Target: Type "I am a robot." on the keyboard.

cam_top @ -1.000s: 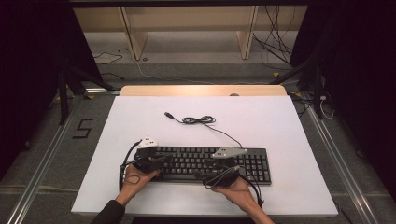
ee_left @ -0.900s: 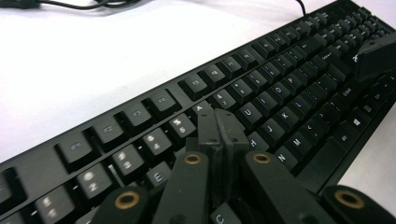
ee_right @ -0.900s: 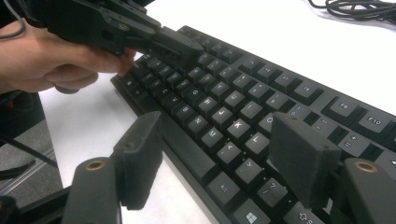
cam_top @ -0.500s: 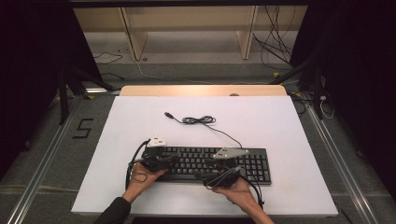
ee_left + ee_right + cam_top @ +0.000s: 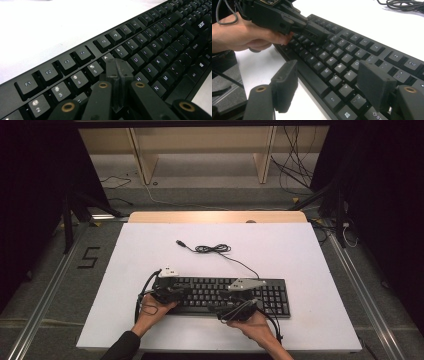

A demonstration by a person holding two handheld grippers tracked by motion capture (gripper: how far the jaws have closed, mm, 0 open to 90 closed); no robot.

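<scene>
1 black plastic keyboard [image 5: 225, 295] lies at the white table's [image 5: 300, 250] near edge (cable coiled behind). 2 grippers: left gripper [image 5: 117, 72] pressed together over keys, right gripper [image 5: 329, 87] spread apart, empty.

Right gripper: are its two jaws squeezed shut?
No, the right gripper has its jaws wide apart above the keyboard.
</scene>
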